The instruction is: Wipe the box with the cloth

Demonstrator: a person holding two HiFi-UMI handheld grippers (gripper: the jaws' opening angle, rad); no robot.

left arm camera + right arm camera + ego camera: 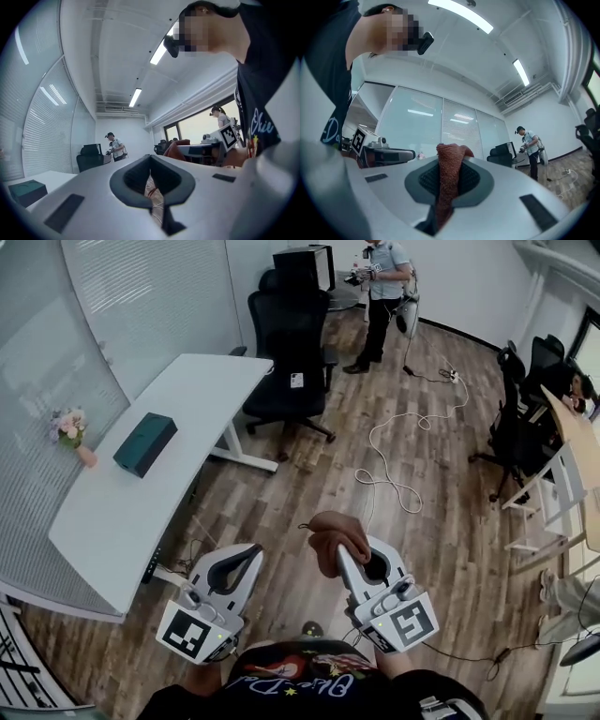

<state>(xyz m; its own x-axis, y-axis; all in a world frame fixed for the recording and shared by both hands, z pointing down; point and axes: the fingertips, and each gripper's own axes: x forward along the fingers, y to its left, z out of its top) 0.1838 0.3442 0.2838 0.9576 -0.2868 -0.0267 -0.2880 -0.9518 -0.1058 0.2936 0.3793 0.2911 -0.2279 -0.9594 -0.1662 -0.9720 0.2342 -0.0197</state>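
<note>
while standing well apart from the white table (178,399), holds the reddish cloth (449,180) in the right gripper (343,555), with jaws shut tight on its fold. carries the left gripper (251,555) with jaws together on nothing (only floor and cable visible past them). leaves the dark green box (145,443) lying untouched on that table, far from the 2 grippers. counts as barely begun: cloth in hand, no wiping done. calls next for walking over and rubbing the box's top and sides.
</note>
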